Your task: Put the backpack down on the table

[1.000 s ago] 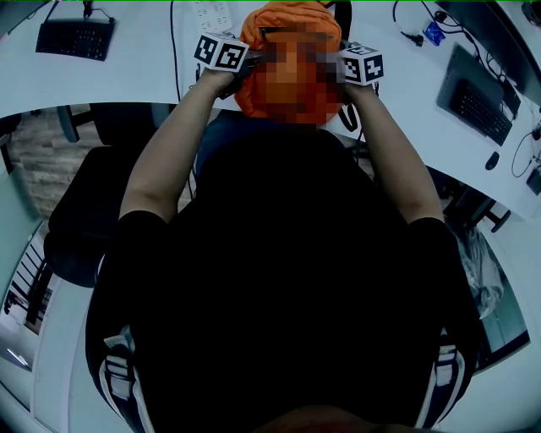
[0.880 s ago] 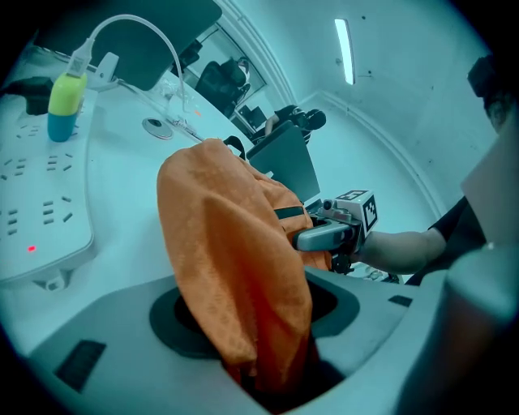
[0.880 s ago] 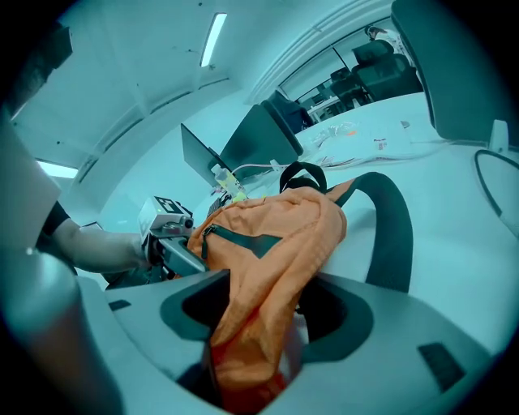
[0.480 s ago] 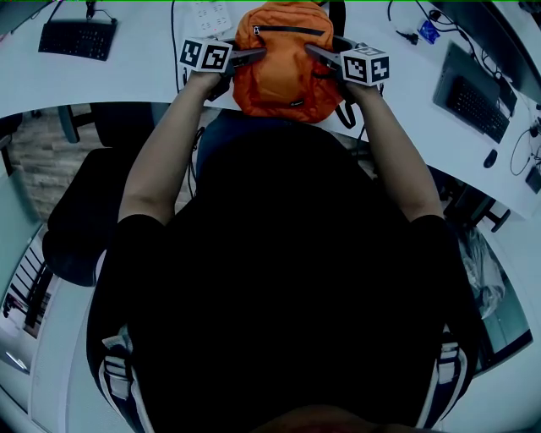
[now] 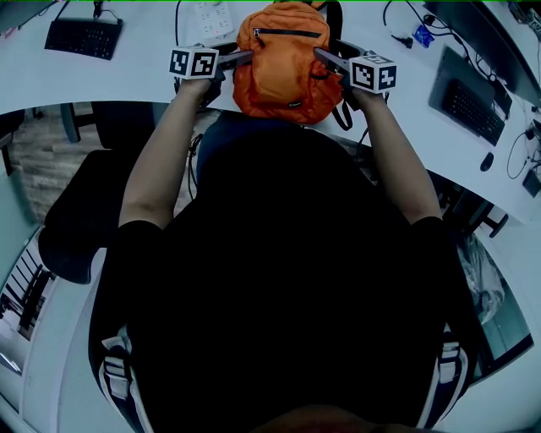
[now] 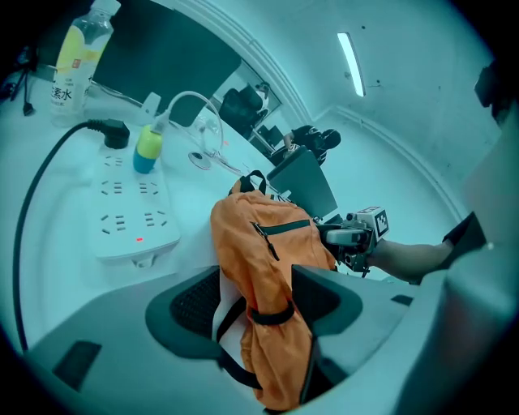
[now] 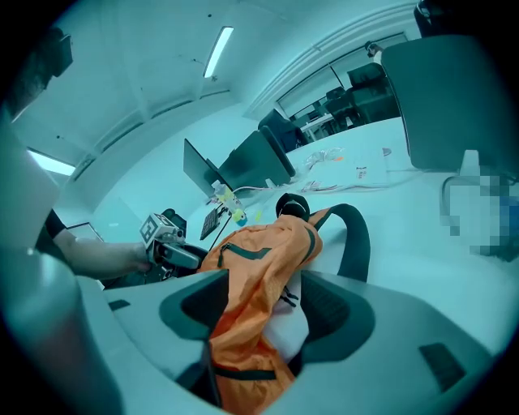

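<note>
The orange backpack (image 5: 279, 76) is sitting on the white table (image 5: 127, 80) at its curved near edge, no longer being squeezed as a second ago; the left gripper (image 5: 238, 57) and right gripper (image 5: 325, 57) have just been opening and are standing wide, flanking it with loose fabric between their jaws. A power strip (image 5: 211, 13) is lying just behind, keyboards (image 5: 80, 35) well off sideways
</note>
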`<state>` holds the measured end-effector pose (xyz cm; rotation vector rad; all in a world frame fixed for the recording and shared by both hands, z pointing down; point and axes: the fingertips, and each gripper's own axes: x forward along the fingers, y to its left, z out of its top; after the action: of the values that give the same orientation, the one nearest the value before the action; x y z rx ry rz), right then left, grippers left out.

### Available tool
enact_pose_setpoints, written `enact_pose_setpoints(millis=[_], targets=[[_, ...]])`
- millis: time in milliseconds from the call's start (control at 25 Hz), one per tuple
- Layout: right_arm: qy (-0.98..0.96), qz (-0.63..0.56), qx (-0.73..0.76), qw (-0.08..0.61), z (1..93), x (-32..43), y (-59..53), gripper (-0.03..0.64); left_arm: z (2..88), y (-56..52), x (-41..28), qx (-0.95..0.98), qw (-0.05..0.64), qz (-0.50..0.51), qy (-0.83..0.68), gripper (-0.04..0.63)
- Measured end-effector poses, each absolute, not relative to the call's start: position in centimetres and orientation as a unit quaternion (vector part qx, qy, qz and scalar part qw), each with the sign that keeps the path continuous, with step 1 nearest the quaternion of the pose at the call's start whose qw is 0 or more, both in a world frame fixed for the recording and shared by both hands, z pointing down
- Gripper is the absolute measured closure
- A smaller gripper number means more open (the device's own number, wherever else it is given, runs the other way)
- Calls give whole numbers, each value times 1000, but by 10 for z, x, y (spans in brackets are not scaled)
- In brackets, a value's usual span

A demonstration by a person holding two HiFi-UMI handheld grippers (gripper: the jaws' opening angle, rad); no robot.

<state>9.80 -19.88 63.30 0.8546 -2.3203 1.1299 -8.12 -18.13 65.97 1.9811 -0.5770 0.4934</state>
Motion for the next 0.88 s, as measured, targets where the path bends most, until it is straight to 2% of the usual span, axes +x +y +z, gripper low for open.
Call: enact_pose_setpoints(millis=[680,880], targets=[[-855,374,305,189,590,103,-177,349,610,-164,-105,827,458,148,-289,344],[-864,341,328,174,566,109,-172,398,595,-151,-93,845,408,174,-297,344]])
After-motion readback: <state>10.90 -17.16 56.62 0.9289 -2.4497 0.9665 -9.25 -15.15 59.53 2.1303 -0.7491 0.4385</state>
